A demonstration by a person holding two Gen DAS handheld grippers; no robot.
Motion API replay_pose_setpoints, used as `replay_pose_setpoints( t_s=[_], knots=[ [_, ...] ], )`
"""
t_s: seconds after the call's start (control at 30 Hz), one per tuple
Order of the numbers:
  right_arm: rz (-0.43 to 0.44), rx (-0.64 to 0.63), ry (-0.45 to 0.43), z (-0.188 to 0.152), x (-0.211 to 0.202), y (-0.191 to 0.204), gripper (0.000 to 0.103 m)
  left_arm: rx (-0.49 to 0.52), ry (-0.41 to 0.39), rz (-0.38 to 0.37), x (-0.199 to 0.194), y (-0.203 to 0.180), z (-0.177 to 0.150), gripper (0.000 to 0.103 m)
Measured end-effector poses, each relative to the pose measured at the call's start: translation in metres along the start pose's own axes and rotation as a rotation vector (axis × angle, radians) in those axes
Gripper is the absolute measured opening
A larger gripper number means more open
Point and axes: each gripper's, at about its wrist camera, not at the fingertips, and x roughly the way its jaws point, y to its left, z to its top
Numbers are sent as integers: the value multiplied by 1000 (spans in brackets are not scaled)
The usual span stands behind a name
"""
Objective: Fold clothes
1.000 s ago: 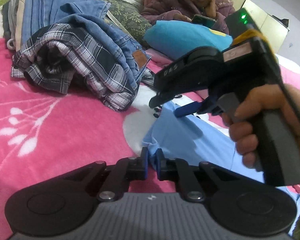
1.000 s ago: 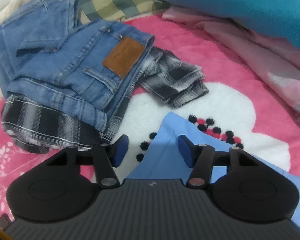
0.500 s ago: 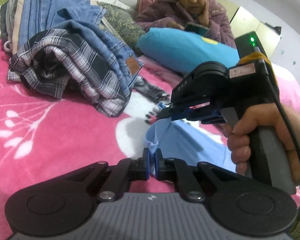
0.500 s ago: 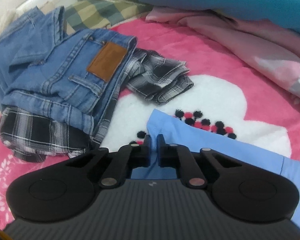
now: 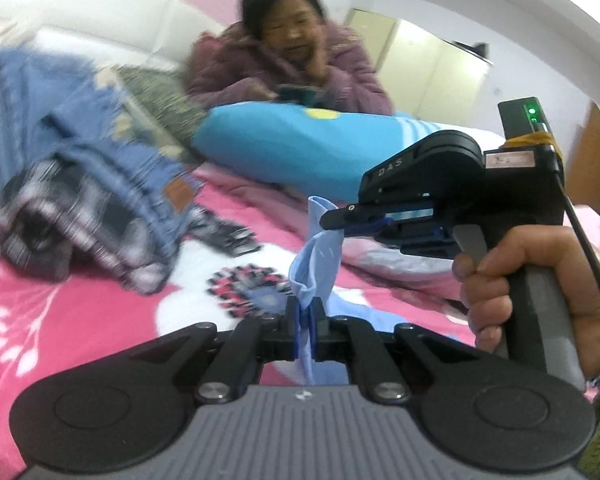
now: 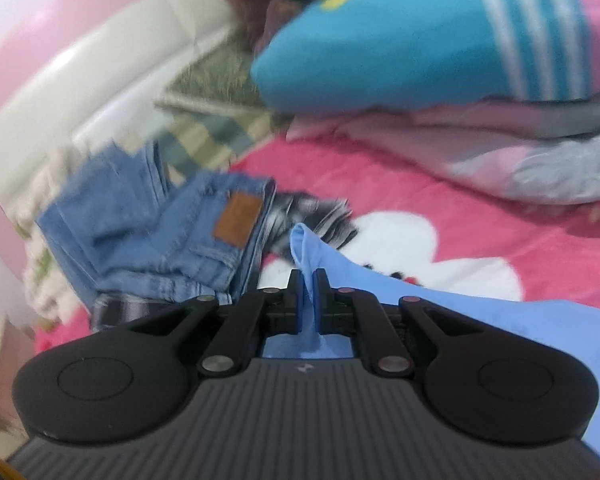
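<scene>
lt-blue garment [image 5: 314, 268] | denim-blue jeans [image 6: 172, 236], tan patch | blk/wht plaid shirt [image 5: 40, 220] | pink/wht floral blanket [image 5: 60, 320] | turquoise pillow [image 5: 284, 144]

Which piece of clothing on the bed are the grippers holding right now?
The light blue garment. Both grippers, left and right, pinch it; the jeans and plaid shirt lie untouched.

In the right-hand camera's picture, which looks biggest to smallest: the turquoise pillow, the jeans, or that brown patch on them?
1. Turquoise pillow, which fills most of the top right, though part is cut off by the frame.
2. Jeans, a blurred pile at left, somewhat smaller.
3. Brown patch, clearly smallest.
</scene>
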Motion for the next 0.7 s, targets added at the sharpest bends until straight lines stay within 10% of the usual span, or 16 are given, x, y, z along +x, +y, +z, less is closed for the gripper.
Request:
replay_pose_setpoints(
  t_s=[0.47,0.6,0.7],
  knots=[
    [56,294,-197,-71,-116,-122,4,297,165,-163,3,-89,-41,9],
    [26,503,-184,-114,-113,-171,10,255,284,-237,12,-83,-52,45],
    [-2,641,-165,-138,-115,-198,12,192,304,-294,2,-68,-51,48]
  ],
)
